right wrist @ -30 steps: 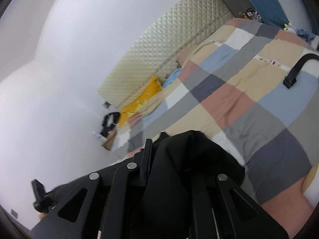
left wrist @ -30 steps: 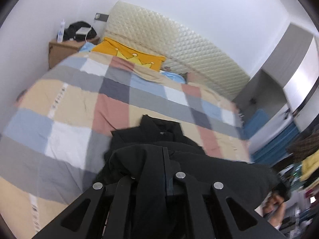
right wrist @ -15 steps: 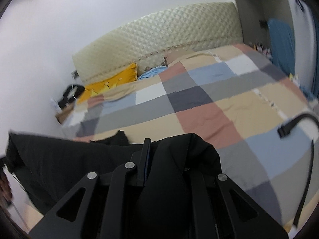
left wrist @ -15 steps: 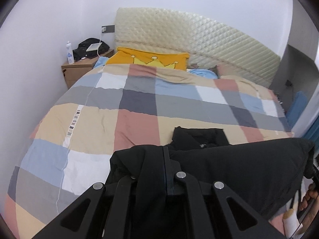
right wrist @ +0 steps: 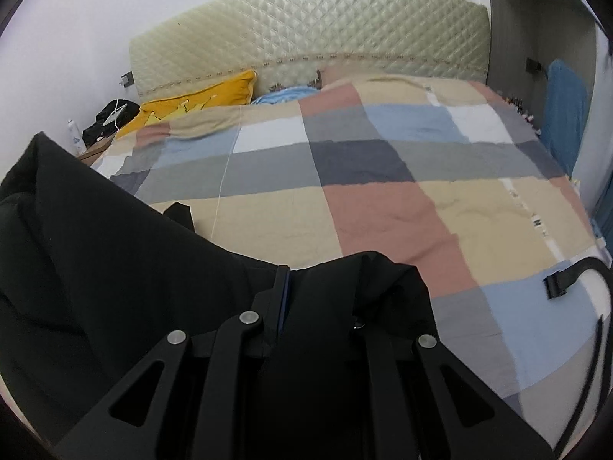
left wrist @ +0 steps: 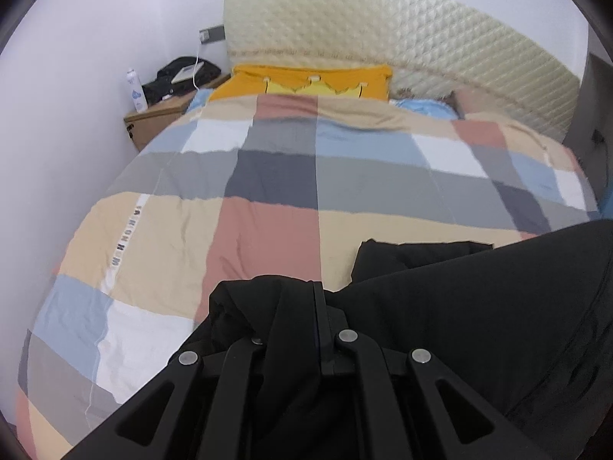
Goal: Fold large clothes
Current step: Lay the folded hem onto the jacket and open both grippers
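Note:
A large black garment [left wrist: 479,306] hangs stretched between my two grippers above the near end of the bed. My left gripper [left wrist: 306,306] is shut on one bunched corner of it; the cloth runs off to the right. My right gripper [right wrist: 306,287] is shut on the other corner [right wrist: 364,280]; the cloth [right wrist: 95,249] runs off to the left. A lower part of the garment [left wrist: 413,253] rests on the checked quilt [left wrist: 268,199]. The fingertips are hidden under the cloth.
The quilt [right wrist: 383,191] covers the whole bed. A yellow pillow [left wrist: 306,80] and quilted headboard [left wrist: 383,38] are at the far end. A bedside table [left wrist: 153,119] with a bottle stands far left. A black strap [right wrist: 559,283] lies on the bed's right edge.
Both grippers have swung to face the headboard and moved apart, spreading the bunched garment into a wide span. The garment stays gripped at both corners.

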Demonstrator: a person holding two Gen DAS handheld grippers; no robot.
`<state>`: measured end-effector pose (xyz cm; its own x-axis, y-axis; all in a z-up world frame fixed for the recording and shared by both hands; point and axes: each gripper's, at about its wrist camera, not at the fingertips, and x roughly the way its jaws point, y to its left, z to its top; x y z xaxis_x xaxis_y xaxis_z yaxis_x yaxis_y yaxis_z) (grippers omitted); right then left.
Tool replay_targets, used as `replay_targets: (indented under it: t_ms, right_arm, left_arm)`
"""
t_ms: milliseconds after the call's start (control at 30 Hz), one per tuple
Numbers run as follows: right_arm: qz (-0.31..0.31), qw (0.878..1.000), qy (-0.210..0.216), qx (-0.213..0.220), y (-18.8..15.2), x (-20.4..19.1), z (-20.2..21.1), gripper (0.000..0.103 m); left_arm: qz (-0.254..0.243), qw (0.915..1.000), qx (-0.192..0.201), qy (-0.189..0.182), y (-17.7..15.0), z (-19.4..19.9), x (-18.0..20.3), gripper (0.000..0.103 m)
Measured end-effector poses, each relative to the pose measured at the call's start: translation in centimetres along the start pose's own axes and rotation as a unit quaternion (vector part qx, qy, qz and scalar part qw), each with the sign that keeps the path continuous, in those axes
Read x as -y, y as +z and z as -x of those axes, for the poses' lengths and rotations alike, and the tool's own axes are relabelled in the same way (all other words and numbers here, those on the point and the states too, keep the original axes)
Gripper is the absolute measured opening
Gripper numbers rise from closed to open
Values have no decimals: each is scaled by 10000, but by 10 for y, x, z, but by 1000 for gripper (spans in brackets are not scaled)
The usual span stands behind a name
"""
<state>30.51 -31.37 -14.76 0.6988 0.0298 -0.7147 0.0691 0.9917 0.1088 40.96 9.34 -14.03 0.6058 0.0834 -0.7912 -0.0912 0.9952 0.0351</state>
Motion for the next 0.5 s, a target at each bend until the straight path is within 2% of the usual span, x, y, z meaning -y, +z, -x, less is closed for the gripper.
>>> replay_targets:
  t_ms: [133,233,333,500]
  right_arm:
    - [-226,9997,77,-12,-6,2,-14,12]
    - [-287,9996,63,17,-10,0,-16,13]
    - [-249,9996,100,-21,-10,-2,-17,13]
    - [-320,9991,248,-94,-13,1,-15,15]
  left_arm:
    - [-214,9995,32,234,-3,-17,14,7]
    - [-187,9996,5,212,-7,-22,14,6]
    - [-110,9999,-13,55,-10,-20,9,6]
    - [180,9990,17,-414,-18,-5,-13,7]
